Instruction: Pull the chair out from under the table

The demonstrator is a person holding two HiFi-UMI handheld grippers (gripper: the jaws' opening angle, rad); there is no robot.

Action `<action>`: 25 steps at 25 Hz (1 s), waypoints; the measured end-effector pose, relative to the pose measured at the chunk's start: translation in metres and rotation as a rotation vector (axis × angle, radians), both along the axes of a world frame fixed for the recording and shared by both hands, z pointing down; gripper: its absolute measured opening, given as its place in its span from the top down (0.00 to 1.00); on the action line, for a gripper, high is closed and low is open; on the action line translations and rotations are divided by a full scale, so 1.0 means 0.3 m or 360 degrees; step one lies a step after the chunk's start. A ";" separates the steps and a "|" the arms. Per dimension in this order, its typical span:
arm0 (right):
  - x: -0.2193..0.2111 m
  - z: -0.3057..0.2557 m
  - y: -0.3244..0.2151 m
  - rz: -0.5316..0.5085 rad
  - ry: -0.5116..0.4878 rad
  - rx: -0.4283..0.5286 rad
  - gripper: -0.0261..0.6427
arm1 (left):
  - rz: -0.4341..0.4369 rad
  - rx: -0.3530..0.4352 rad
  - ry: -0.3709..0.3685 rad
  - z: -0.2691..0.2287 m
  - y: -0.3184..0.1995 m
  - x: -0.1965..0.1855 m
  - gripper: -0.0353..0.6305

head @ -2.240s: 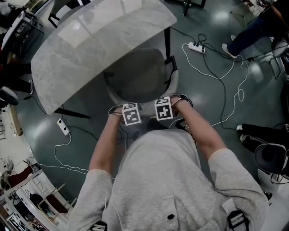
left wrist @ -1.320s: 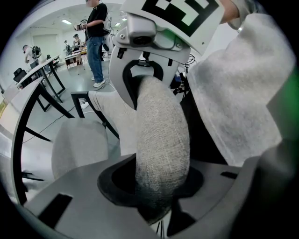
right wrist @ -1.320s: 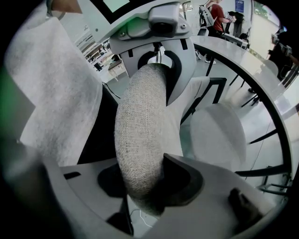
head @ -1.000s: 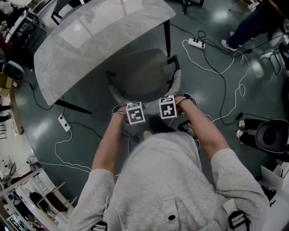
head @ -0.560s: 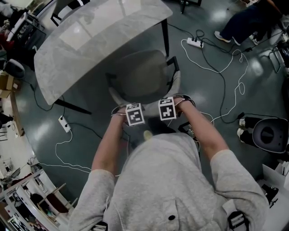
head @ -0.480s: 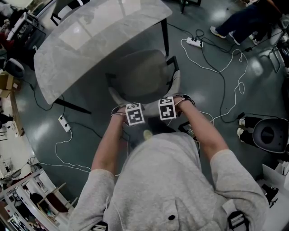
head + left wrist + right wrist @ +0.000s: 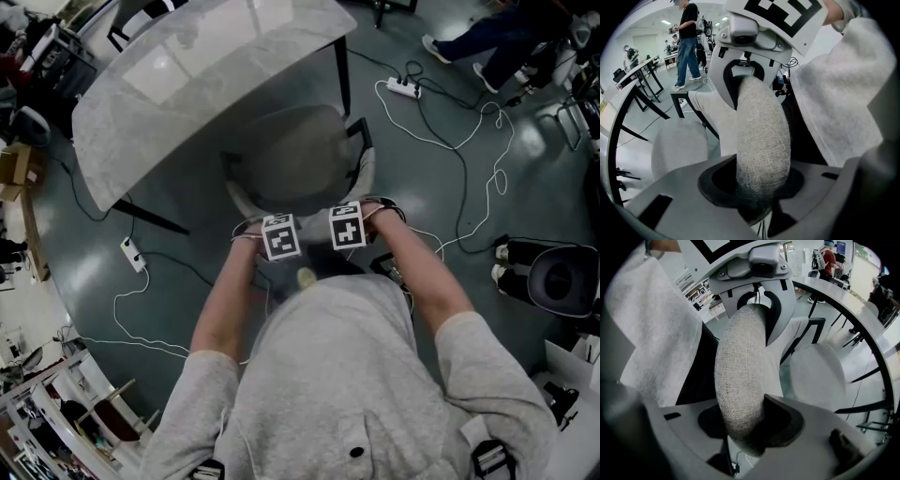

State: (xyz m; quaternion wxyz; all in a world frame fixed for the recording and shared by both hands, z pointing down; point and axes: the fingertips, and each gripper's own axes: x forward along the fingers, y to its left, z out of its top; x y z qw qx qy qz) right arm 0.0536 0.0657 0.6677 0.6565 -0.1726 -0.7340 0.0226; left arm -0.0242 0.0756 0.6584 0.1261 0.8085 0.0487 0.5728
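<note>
Chair, grey fabric seat on dark frame (image 7: 295, 155), seat partly under near edge of pale marbled tabletop (image 7: 187, 84). Left gripper (image 7: 752, 187) and right gripper (image 7: 750, 423) both clamped on padded backrest top rail (image 7: 761, 136), side by side near its middle. Paired grip likely keeps pull straight, no twist. Chair not yet clear of tabletop.

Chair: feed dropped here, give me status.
Both shut on chair back: left hand-held gripper, right hand-held gripper. Its seat at table edge. Floor cables nearby.
</note>
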 end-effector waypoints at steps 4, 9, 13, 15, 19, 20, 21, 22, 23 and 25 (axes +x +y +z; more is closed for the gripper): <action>0.001 -0.002 0.030 0.0017 -0.0001 0.0007 0.73 | 0.0014 0.0009 0.0011 -0.002 0.028 0.005 0.71; 0.011 -0.001 0.068 0.0027 0.0004 -0.0004 0.73 | 0.0028 0.0015 0.0004 0.001 0.060 0.009 0.71; 0.007 -0.005 0.095 0.0038 0.0007 -0.0009 0.73 | 0.0037 0.0021 0.0006 -0.002 0.082 0.004 0.71; 0.007 -0.004 0.115 0.0047 0.0007 -0.0015 0.73 | 0.0043 0.0017 0.0009 0.000 0.102 0.005 0.71; 0.008 -0.007 0.136 0.0052 -0.0003 -0.0005 0.73 | 0.0051 0.0015 -0.0001 -0.002 0.125 0.005 0.71; 0.011 -0.005 0.135 0.0049 -0.0007 0.0006 0.73 | 0.0050 0.0016 0.0001 -0.001 0.127 0.009 0.71; 0.014 -0.004 0.137 0.0045 -0.0011 0.0011 0.73 | 0.0048 0.0017 0.0008 0.001 0.130 0.017 0.71; 0.018 -0.004 0.142 0.0044 -0.0012 0.0011 0.73 | 0.0046 0.0016 0.0015 0.003 0.134 0.025 0.71; 0.022 -0.003 0.147 0.0046 -0.0010 0.0010 0.73 | 0.0043 0.0012 0.0014 0.005 0.139 0.030 0.71; 0.030 -0.002 0.156 0.0046 -0.0004 0.0010 0.73 | 0.0038 0.0009 0.0001 0.005 0.149 0.030 0.71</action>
